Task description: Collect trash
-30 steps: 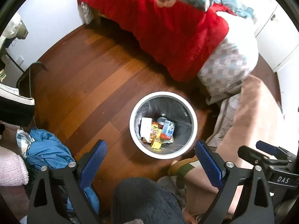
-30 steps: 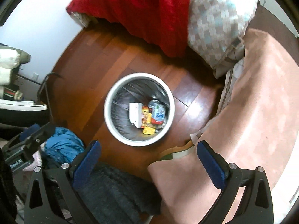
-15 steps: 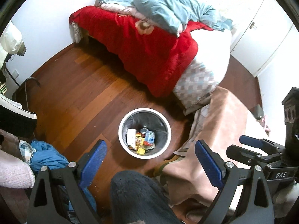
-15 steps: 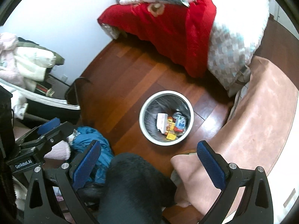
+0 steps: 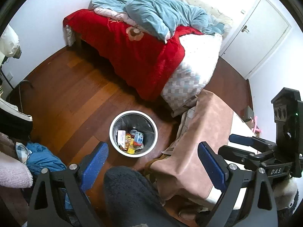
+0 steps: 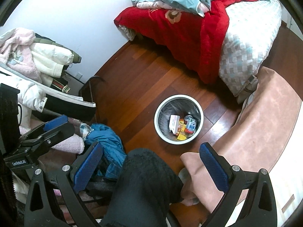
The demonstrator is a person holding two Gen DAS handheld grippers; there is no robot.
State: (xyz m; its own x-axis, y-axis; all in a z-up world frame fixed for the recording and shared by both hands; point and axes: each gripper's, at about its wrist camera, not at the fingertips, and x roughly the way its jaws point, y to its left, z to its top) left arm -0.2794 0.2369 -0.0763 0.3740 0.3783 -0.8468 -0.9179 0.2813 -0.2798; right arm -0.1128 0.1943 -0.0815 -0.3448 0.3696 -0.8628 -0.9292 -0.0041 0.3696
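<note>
Left gripper (image 5: pixel 153 162): your jaws are spread wide with nothing between them, high over the floor.
Right gripper (image 6: pixel 150 162): yours gapes wide too, holding nothing.
Trash bin (image 5: pixel 113 126): white-rimmed, standing on the wooden floor (image 5: pixel 75 94) near the bed (image 5: pixel 151 56).
Trash (image 5: pixel 130 141): wrappers, cartons and a can lie inside the bin.
</note>
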